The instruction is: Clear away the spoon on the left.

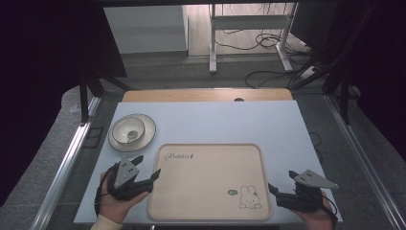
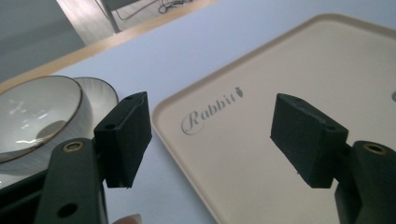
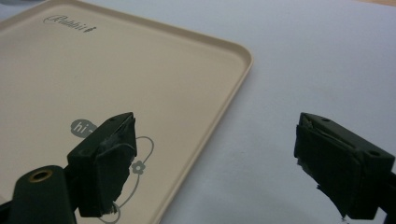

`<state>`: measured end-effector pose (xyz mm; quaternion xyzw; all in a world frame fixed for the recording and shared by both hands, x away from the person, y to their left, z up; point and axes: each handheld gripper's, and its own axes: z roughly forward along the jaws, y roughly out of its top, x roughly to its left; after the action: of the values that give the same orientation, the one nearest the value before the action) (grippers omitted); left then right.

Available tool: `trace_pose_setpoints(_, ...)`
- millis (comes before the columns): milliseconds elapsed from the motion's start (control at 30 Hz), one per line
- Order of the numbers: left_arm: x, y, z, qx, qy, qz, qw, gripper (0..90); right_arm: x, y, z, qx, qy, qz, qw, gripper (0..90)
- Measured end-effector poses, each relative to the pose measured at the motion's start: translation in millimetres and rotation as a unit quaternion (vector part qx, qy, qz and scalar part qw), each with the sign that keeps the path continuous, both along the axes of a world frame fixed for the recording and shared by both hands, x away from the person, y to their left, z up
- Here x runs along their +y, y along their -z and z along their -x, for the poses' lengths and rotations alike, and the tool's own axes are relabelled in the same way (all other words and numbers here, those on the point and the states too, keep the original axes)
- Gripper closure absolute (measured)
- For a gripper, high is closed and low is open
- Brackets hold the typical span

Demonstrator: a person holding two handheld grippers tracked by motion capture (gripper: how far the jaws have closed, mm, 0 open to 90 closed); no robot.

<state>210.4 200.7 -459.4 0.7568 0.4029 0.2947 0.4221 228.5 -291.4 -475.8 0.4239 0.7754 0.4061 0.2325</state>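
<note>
Bowl (image 1: 128,130) sits on plate (image 1: 143,134) at the tabletop's (image 1: 215,124) left. Left gripper (image 1: 147,168): fingers (image 2: 125,137) apart, empty, straddling the tray's (image 1: 208,201) left rim just below the bowl. Tray lies centre, bare. Right gripper (image 1: 282,184): fingers (image 3: 107,163) apart, empty, at the tray's right rim.

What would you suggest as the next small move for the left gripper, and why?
Probably ease the left gripper forward and left toward the bowl. Its jaws stand open and empty, straddling the tray's near-left rim, and the bowl on its plate is the only loose thing close by. The tray is bare.
</note>
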Motion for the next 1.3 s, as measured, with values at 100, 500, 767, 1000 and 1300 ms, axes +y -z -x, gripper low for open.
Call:
trace_pose_setpoints(100, -0.3, -3.0, -1.7, -0.004, -0.003, 0.002, 1.0, 28.7, 0.3, 0.6, -0.6, 0.003, 0.0, 0.001, 1.0, 13.8)
trace_pose_setpoints(500, -9.2, -16.2, -14.2, -0.022, -0.011, 0.003, 0.9997, 29.6, 1.6, 0.4, 0.3, 0.002, 0.001, 0.003, 1.0, 13.9)
trace_pose_setpoints(767, -2.1, -22.0, -28.8, -0.03, -0.042, -0.014, 0.9986, 29.6, 0.3, 0.6, 0.4, 0.003, 0.001, 0.002, 1.0, 14.0)
trace_pose_setpoints(1000, 13.7, -23.1, -33.8, -0.033, -0.068, -0.021, 0.9969, 29.8, 2.0, 1.0, 0.6, 0.002, 0.001, 0.007, 1.0, 14.0)
trace_pose_setpoints(1300, 40.1, -21.4, -34.1, -0.028, -0.093, -0.026, 0.995, 29.1, 1.9, 1.6, 0.3, 0.001, 0.0, 0.01, 1.0, 14.1)
